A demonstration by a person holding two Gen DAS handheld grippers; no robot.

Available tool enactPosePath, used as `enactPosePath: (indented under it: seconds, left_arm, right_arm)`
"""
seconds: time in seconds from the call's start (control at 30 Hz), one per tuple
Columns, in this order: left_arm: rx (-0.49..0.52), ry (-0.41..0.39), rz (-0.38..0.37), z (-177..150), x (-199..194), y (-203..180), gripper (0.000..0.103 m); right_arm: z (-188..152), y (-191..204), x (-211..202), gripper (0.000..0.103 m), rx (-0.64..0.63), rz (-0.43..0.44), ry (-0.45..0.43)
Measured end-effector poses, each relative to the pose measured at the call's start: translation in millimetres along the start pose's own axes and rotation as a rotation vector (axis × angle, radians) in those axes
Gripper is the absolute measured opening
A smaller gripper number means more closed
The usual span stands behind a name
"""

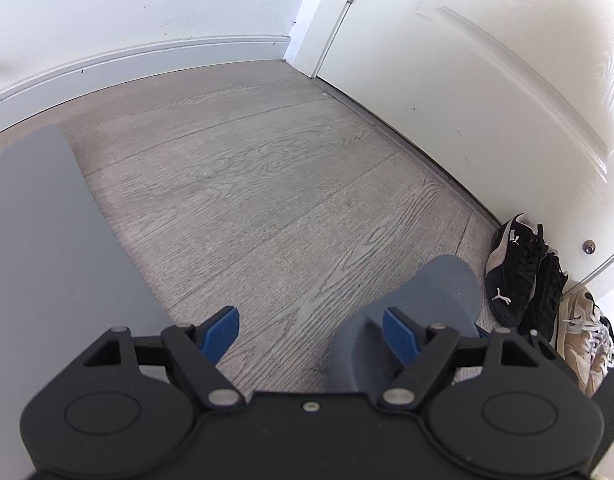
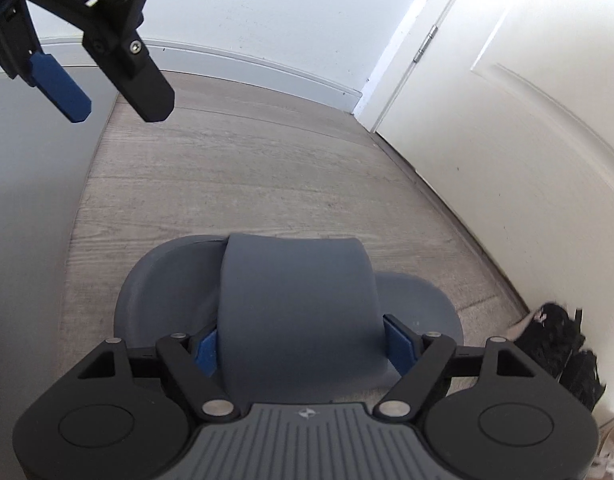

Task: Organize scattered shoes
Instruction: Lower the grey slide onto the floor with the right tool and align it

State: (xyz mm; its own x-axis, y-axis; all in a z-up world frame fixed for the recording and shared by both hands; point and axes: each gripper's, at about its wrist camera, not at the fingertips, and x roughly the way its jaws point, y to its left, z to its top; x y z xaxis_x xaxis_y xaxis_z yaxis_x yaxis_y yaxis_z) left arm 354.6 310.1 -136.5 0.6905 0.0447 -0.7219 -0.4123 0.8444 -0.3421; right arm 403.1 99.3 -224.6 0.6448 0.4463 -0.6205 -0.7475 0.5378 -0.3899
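Left wrist view. The left gripper (image 1: 311, 330) fills the lower frame, its blue pads spread wide with nothing between them. Bare wood-grain floor (image 1: 247, 184) shows through the gap. The grey slide sandal (image 1: 423, 308) lies at lower right, partly behind the right-hand blue pad; contact cannot be confirmed, and the pad appears to pass in front of it rather than grip it. At the right edge, a pair of black sneakers (image 1: 515, 276) stands against the white door (image 1: 487, 92), with a beige sneaker (image 1: 587, 336) just beside them. This row along the door is probably the storage line. A flat grey surface (image 1: 39, 240) occupies the left side.

Right wrist view. The right gripper (image 2: 301, 346) brackets the sandal's strap (image 2: 295, 304), one blue pad on each side of the band at lower centre. The strap is the raised, narrow part, so it suits a two-finger hold. The jaws are part-closed to strap width; firm clamping cannot be confirmed. The left gripper hangs empty at upper left. The black sneakers sit at lower right, near the sandal.
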Motion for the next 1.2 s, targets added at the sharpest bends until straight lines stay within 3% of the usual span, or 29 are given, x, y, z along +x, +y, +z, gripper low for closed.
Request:
enactPosePath:
  seconds: [0.4, 1.2]
  left_arm:
    - [0.039, -0.008, 0.018, -2.6, -4.0, -6.6, 0.080]
    - [0.098, -0.011, 0.057, -5.8, -4.9, -15.8, 0.080]
  right_arm:
    - [-37.5, -2.3, -47.4, 0.080, -0.061, 0.019, 0.081]
    - [-88.6, -52.9, -72.4, 0.081, -0.011, 0.011, 0.152]
